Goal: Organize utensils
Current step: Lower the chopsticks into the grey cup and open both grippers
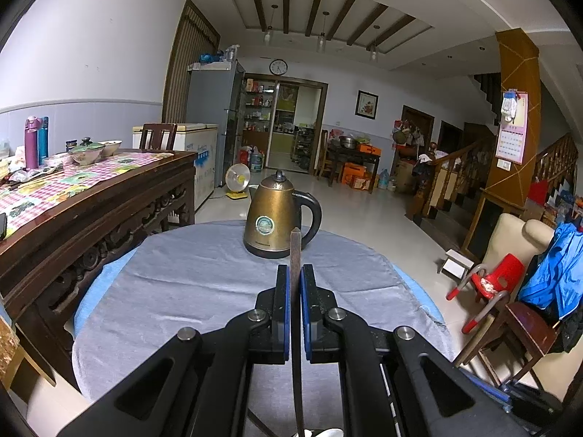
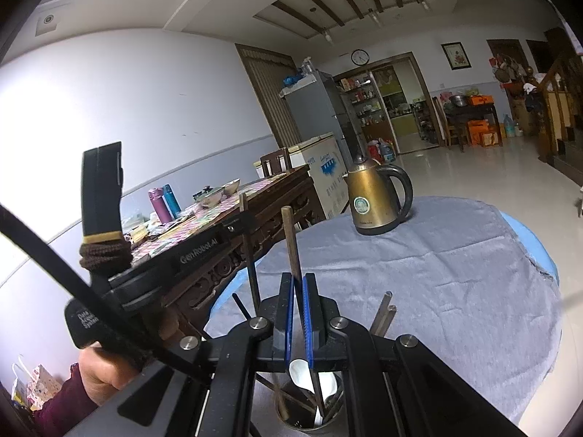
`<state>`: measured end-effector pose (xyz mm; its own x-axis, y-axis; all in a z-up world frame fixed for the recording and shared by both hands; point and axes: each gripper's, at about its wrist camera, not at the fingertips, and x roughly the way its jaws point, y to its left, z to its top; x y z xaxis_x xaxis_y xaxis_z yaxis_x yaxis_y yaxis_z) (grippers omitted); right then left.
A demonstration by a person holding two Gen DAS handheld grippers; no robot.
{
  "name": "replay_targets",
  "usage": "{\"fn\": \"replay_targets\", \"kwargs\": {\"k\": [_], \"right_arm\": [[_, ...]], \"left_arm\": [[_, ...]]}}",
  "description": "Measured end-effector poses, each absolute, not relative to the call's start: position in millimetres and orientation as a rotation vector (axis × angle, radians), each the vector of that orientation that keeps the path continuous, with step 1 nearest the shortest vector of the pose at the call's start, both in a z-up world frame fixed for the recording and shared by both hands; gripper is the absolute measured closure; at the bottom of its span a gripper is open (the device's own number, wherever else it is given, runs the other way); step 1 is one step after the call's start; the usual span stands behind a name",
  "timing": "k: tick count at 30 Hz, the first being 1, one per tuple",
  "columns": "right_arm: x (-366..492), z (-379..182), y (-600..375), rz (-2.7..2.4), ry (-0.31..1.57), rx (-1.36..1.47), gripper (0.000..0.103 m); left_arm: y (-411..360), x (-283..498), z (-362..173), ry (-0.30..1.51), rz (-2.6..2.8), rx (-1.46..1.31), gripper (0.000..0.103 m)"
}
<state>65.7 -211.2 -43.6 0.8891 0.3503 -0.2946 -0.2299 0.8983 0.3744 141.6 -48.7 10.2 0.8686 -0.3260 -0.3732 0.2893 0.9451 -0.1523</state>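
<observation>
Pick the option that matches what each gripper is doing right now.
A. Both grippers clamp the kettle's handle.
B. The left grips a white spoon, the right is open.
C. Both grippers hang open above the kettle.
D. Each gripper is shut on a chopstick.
D: the left gripper pinches a dark chopstick, and the right gripper pinches a brown chopstick above the utensil holder.

One kettle [image 1: 271, 218] — two bottles [image 1: 35, 142] — two tongs [image 1: 295, 271].
</observation>
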Motion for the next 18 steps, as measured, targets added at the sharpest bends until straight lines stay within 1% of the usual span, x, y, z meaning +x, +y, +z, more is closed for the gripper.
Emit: {"fn": "replay_targets", "kwargs": {"k": [9, 13, 18], "right_arm": [[62.7, -54.2, -210.6, 0.311, 0.398, 0.352, 0.097], [59.9, -64.6, -207.8, 0.325, 0.426, 0.401, 0.097], [63.0, -82.3, -205.1, 0.302, 0.507, 0.435, 0.097]], "left_arm": [[-53.5, 136.0, 10.5, 0.396, -0.342, -0.028, 0.097], [-53.7, 131.3, 0.5, 0.435, -0.340, 0.020, 0.096], [-59.2, 125.4, -5.4, 0.485, -0.355, 0.061, 0.096]]}}
